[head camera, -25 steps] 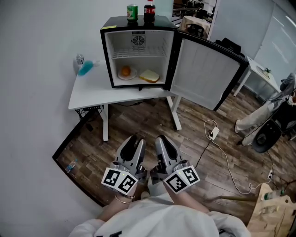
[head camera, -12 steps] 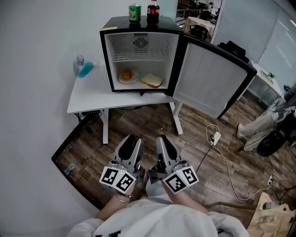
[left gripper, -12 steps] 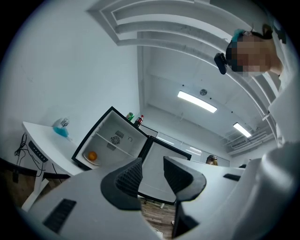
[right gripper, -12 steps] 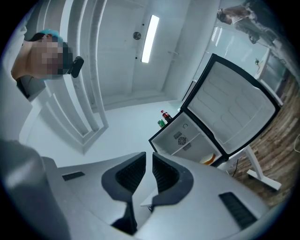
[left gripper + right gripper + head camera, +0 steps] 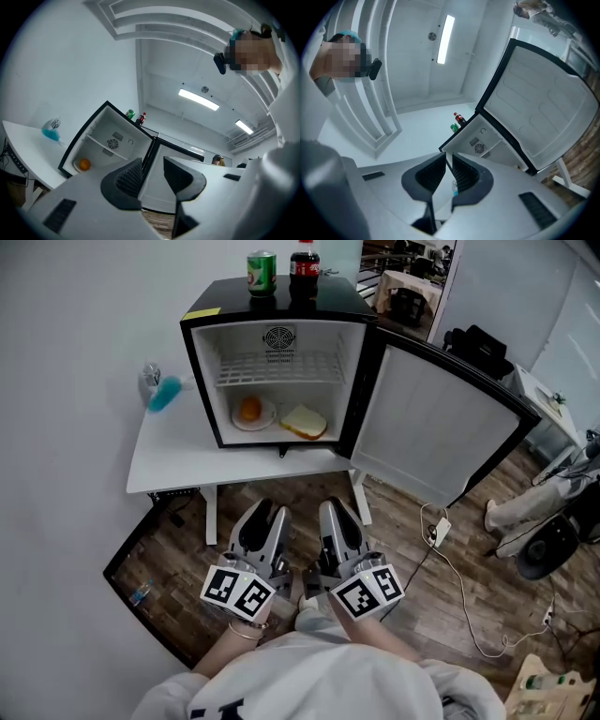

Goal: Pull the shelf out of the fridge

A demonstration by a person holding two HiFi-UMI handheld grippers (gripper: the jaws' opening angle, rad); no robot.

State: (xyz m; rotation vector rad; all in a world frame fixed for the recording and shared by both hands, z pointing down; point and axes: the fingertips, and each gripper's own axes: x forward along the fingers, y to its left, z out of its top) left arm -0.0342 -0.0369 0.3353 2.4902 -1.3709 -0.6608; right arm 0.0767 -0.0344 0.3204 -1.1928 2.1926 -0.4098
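The black mini fridge point(image 5: 281, 362) stands on a white table point(image 5: 178, 460) with its door point(image 5: 441, 423) swung open to the right. Inside, a white wire shelf point(image 5: 277, 368) sits in the upper half. Below it lie a plate with an orange point(image 5: 250, 411) and a slice of bread point(image 5: 305, 422). Both grippers hang side by side over the wood floor, well short of the table: left gripper point(image 5: 266, 515), right gripper point(image 5: 335, 512). Each is shut with nothing between its jaws. The left gripper view shows the fridge point(image 5: 101, 140) and the shelf point(image 5: 104, 144) ahead.
A green can point(image 5: 262, 273) and a cola bottle point(image 5: 304, 263) stand on the fridge top. A blue spray bottle point(image 5: 161, 390) sits at the table's left. A power strip and cable point(image 5: 437, 531) lie on the floor at the right, and a black-framed panel point(image 5: 141, 549) at the left.
The fridge and table have grown larger and come nearer in the head view. Both grippers have moved forward towards the fridge together, still side by side and shut.
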